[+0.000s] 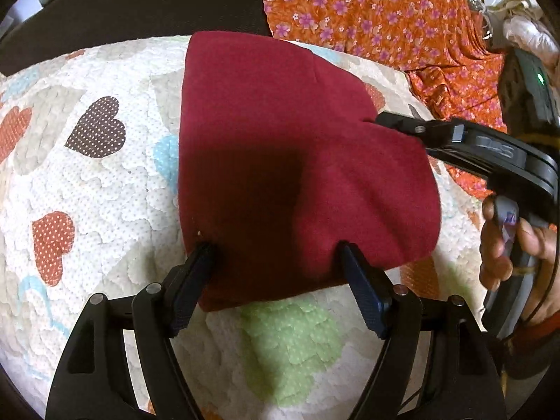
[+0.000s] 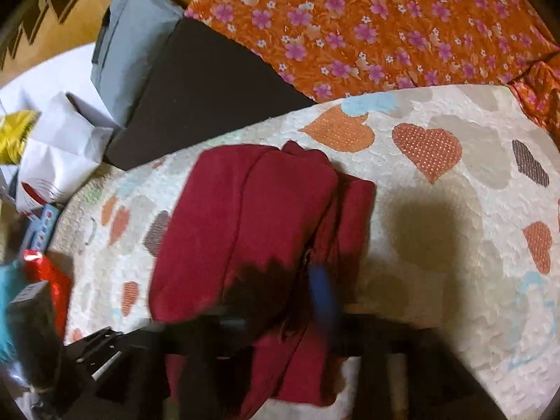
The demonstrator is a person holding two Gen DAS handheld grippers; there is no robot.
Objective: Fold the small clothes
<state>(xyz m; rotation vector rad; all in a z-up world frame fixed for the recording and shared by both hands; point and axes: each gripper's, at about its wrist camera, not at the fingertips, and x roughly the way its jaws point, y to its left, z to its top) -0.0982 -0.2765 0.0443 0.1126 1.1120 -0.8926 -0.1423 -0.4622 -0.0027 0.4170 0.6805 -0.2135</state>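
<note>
From the left wrist camera, the dark red garment (image 1: 280, 161) lies on the heart-patterned quilt (image 1: 87, 175), folded into a compact shape with its near edge lifted. The left gripper (image 1: 276, 248) has its two fingers spread wide, and the cloth's near edge sits over and between them, so it is released rather than pinching; it seems to be propping the fabric so the fold keeps its shape. The right gripper (image 1: 381, 119) comes in from the right with its tip at a pucker on the garment's right edge. The fabric dimples there, which suggests a pinch, probably to pull that side over, but the tip is too hidden to say whether it is clenched. A bare hand (image 1: 504, 241) holds its handle. Behind the quilt lie an orange flowered cloth (image 1: 367, 10) and a dark surface (image 1: 140, 3), both well away from the fold

From the right wrist camera, the same garment (image 2: 245, 217) shows stacked layers on the quilt (image 2: 455, 210). The right gripper (image 2: 280, 308) is badly blurred; one blue finger pad (image 2: 323, 290) shows against the cloth, and its state cannot be told. At the left edge are white paper (image 2: 59, 140), a red bag (image 2: 49, 276) and a grey pillow (image 2: 129, 45), off the quilt and not in the way
</note>
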